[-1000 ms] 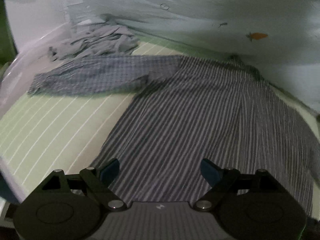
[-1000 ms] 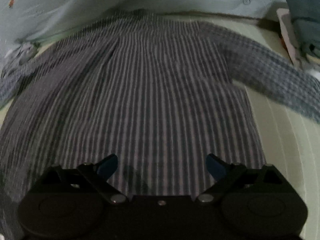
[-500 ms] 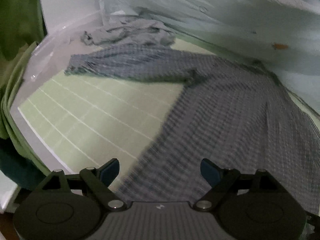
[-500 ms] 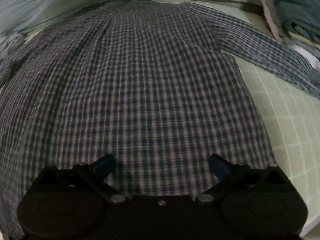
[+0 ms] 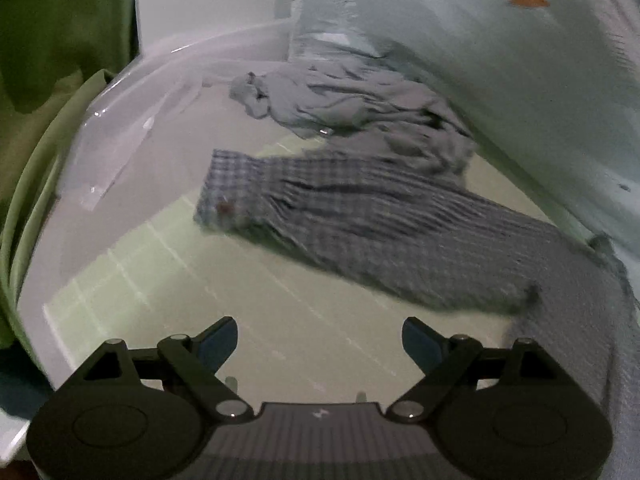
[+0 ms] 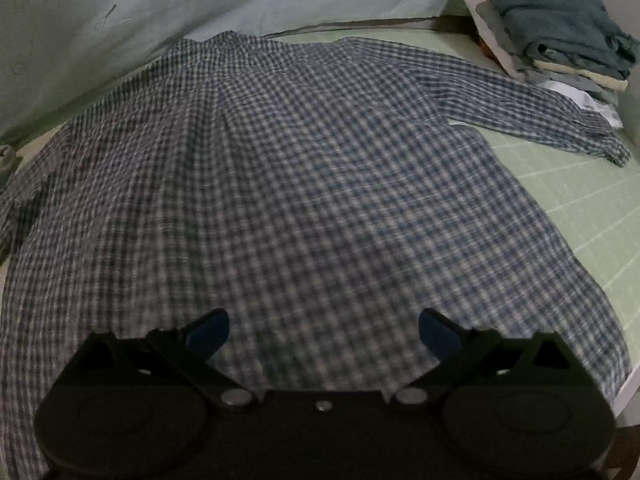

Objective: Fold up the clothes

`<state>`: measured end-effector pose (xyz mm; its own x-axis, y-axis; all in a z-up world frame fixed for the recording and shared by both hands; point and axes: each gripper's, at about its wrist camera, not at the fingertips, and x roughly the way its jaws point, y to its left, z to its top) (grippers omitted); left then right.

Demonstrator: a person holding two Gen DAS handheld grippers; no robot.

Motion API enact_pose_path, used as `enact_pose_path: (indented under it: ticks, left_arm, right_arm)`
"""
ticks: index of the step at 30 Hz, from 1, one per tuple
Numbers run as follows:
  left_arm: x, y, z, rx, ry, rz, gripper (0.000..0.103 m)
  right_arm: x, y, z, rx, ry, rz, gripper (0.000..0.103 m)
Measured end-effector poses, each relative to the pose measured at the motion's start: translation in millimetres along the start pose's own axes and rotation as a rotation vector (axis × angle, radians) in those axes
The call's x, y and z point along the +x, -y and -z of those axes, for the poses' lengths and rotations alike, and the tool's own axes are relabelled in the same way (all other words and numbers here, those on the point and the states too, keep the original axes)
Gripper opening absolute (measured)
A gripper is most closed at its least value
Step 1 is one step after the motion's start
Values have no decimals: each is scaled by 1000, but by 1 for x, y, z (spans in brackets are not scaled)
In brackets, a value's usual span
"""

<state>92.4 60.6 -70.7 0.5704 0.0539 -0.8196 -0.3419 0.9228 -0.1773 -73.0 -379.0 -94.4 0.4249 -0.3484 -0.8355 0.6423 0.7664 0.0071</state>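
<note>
Lying flat with sleeves spread for folding, the checked shirt (image 6: pixel 304 184) waits beneath both wide, empty claws, left claw (image 5: pixel 320 338) and right claw (image 6: pixel 324 330).

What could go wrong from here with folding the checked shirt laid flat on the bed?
1. The left sleeve lies close against the crumpled grey garment; the open left gripper might pinch both together.
2. The right sleeve ends near the stack of folded clothes; swinging it inward could brush the stack.
3. The shirt hem sits at the mattress edge, so tugging by the open right gripper may drag it off.
</note>
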Motion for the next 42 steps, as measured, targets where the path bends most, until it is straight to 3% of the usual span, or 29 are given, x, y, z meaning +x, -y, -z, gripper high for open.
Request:
enact_pose_path:
  ticks: [5, 10, 12, 15, 16, 17, 18, 21, 29, 35, 37, 39, 41, 42]
  left_arm:
    - [48, -26, -35, -26, -36, -50, 90]
    - [72, -35, -46, -59, -30, -64, 85]
    - [77, -35, -47, -50, -19, -75, 57]
    - [84, -30, -48, -15, -20, -95, 31]
    - [85, -29, -49, -11, -20, -82, 25]
    - [85, -28, -49, -8, -21, -66, 12]
    - [84, -25, -48, 3, -15, -61, 6]
    - [76, -9, -48, 52, 18, -50, 3]
    - [25, 81, -43, 132, 113, 135, 3]
    - [4, 191, 2, 342, 67, 341, 4]
    - [-2, 223, 24, 427, 23, 410, 13]
    - [-7, 244, 43, 506, 2, 426, 52]
    - [-11, 249, 54, 548, 15, 414, 80]
    - [-12, 247, 56, 557, 25, 398, 83]
  right_arm:
    - [-4, -26, -5, -26, -4, 29, 102]
    - [-4, -48, -16, -88, -30, 56, 102]
    - [-4, -58, -19, -128, -35, 70, 102]
    - [-5, -75, -21, -194, -35, 88, 102]
    - [-5, -79, -22, -210, -28, 87, 102]
    - [-6, -83, -23, -226, -22, 85, 102]
    - [-6, -86, -23, -238, -17, 79, 102]
    - [-6, -91, -23, -247, -7, 54, 102]
    - [2, -45, -29, -95, 12, 38, 102]
    - [10, 0, -38, 4, 22, 50, 102]
    - [13, 12, -41, 39, 24, 51, 102]
    - [17, 21, -44, 64, 19, 49, 102]
    - [21, 24, -47, 70, 17, 40, 102]
    - [21, 22, -48, 66, 20, 34, 102]
